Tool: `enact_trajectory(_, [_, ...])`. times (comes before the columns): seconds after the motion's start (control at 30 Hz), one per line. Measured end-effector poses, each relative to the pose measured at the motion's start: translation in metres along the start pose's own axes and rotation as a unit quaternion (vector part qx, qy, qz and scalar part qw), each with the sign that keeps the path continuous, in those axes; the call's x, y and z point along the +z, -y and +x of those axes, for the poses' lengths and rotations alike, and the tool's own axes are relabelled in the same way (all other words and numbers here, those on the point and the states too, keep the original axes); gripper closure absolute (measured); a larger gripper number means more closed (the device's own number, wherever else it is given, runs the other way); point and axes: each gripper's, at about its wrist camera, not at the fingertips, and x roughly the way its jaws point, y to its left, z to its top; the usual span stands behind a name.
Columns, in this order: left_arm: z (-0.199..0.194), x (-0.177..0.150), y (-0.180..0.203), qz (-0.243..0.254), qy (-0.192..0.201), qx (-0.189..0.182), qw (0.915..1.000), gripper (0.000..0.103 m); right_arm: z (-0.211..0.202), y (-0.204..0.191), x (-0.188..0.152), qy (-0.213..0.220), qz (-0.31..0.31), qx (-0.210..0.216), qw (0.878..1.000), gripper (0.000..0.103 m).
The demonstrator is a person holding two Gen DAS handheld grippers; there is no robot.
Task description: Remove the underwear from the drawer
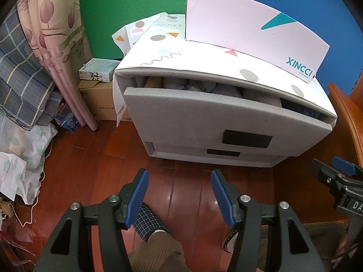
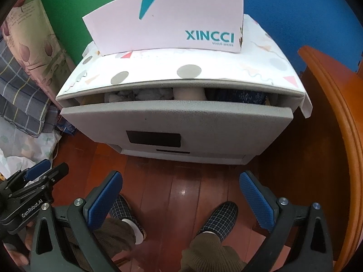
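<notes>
A small grey drawer cabinet [image 1: 204, 117] [image 2: 177, 117] stands on the wooden floor. Its top drawer is pulled out a little, and rolled underwear shows in the gap: grey-white pieces [image 1: 195, 86] [image 2: 147, 95], a beige roll [image 2: 189, 94] and a dark blue piece [image 1: 299, 108] [image 2: 240, 95]. The drawer front has a black handle recess [image 1: 247, 139] [image 2: 153, 139]. My left gripper [image 1: 180, 195] is open and empty, held above the floor in front of the cabinet. My right gripper [image 2: 181, 195] is open and empty, also short of the drawer.
A pink XINCCI box [image 1: 254, 31] [image 2: 168, 25] sits on the patterned cloth on the cabinet top. A curtain [image 1: 56, 45], folded bedding [image 1: 20, 79] and cardboard boxes [image 1: 102, 99] are at the left. Orange wooden furniture [image 2: 329, 124] stands at the right. My slippered feet [image 2: 222, 217] are below.
</notes>
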Motion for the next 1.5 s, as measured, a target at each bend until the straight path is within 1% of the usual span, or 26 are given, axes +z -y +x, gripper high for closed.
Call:
enact_trajectory(0.43, [0.0014,0.0021,0.0027,0.005,-0.005,0.0,1.0,0.045,0.0027,0.0086,-0.0005,-0.003,0.007,-0.003,1.0,0.001])
enact_trajectory(1.5, [0.0016,0.0021,0.0035,0.005,-0.007,-0.003,1.0,0.045,0.0015,0.0078,-0.0007,-0.001,0.004,0.001,1.0,0.001])
